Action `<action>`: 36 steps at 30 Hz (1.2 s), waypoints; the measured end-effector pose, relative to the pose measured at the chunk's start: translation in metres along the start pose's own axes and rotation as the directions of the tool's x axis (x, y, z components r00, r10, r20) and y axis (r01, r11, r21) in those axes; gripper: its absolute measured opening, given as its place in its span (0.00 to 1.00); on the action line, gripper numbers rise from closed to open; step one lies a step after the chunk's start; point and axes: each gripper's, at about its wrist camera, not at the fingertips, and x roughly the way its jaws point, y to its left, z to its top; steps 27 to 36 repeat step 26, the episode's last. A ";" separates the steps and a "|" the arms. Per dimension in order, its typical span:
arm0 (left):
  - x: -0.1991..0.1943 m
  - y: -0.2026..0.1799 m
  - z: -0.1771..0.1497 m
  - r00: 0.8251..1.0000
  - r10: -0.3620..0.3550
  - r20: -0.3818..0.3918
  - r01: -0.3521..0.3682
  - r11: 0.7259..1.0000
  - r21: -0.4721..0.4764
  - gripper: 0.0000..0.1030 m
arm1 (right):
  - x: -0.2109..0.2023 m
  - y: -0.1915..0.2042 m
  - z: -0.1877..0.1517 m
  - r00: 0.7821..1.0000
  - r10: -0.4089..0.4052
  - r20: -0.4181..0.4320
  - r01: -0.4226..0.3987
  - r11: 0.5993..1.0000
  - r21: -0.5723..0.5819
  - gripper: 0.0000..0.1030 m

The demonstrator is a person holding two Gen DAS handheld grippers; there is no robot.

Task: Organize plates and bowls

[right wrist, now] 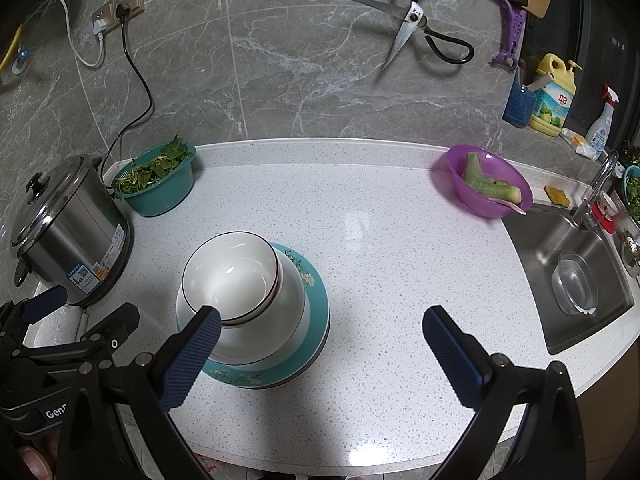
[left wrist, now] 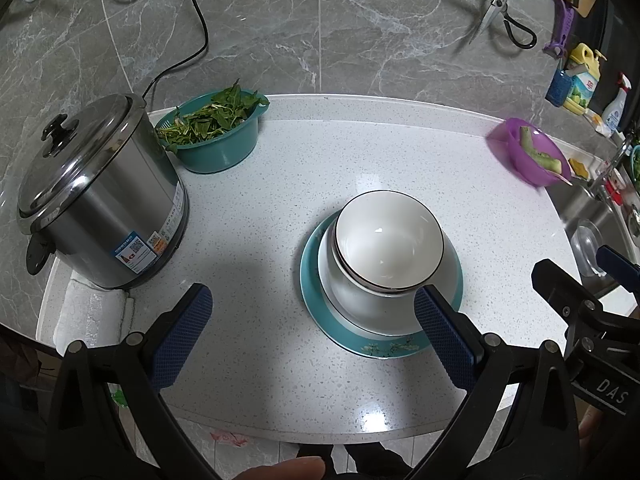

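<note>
Two white bowls [left wrist: 386, 240] are seen nested on a white plate, itself stacked on a teal floral plate [left wrist: 380, 344], near the front edge of the speckled white countertop [left wrist: 320, 152]. Both the left gripper [left wrist: 312, 336] and the right gripper [right wrist: 320, 352] are held wide open, with nothing grasped. At the back left corner a steel rice cooker [left wrist: 100, 200] and a teal colander of greens [left wrist: 216, 132] are placed; a purple bowl [right wrist: 488, 184] is set by the sink [right wrist: 572, 272].

"DAS" shows on the right gripper [left wrist: 576, 264] body, "Gen" on the left gripper [right wrist: 84, 304] body.
</note>
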 end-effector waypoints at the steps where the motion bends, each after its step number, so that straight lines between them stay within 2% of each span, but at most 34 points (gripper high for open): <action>1: 0.000 0.000 0.000 1.000 0.001 0.000 -0.001 1.000 0.000 1.00 | 0.000 0.000 0.000 1.000 0.001 0.000 -0.001 1.000 0.000 1.00; 36: 0.005 0.002 0.001 1.000 0.001 -0.005 -0.001 1.000 -0.005 1.00 | 0.001 0.000 0.001 1.000 0.002 -0.002 -0.002 1.000 -0.002 1.00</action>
